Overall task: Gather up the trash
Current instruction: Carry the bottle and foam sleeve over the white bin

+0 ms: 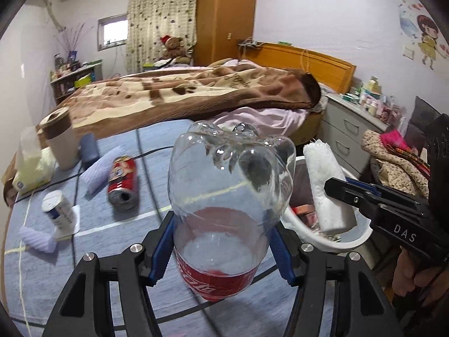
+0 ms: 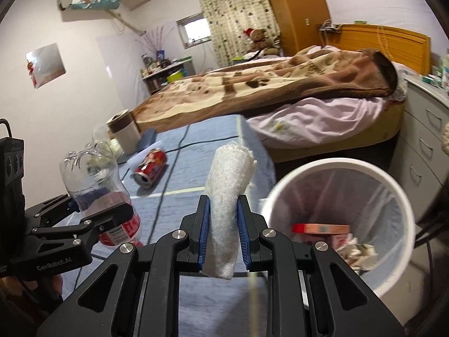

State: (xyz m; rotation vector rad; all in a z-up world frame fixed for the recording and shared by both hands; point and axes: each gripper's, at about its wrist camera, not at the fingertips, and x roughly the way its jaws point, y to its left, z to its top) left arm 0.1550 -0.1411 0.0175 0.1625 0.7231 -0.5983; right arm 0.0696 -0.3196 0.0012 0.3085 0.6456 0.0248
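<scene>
Left gripper (image 1: pixel 221 248), blue-padded jaws clamped on the waist of an empty cola bottle (image 1: pixel 224 196): clear plastic, red label band near the lower end, lobed base pointing up and away from the camera, held aloft over the blue-grey cloth (image 1: pixel 118 238) (a checked cover with pale lines and dark cables across it). Right gripper (image 2: pixel 223 229), jaws clenched on a white foam roll (image 2: pixel 228 196): a fibrous, rough-textured sheet rolled into a tube, upright between the pads, frayed at its top edge. In the left wrist view the roll stands over the near rim of the white waste bin (image 2: pixel 339 168), which sits beside the cloth-covered surface and near the bed (image 2: pixel 280 90); the bin already contains an orange carton (image 2: pixel 320 229) and crumpled paper.

Still lying on the cloth: a dented red drink can (image 1: pixel 122 182) on its side, opening toward the camera; a small white-and-blue can (image 1: pixel 57 207), tilted; two ribbed lilac foam sleeves (image 1: pixel 36 238); a tissue pack (image 1: pixel 31 168); a lidded tumbler (image 1: pixel 60 137), upright.
</scene>
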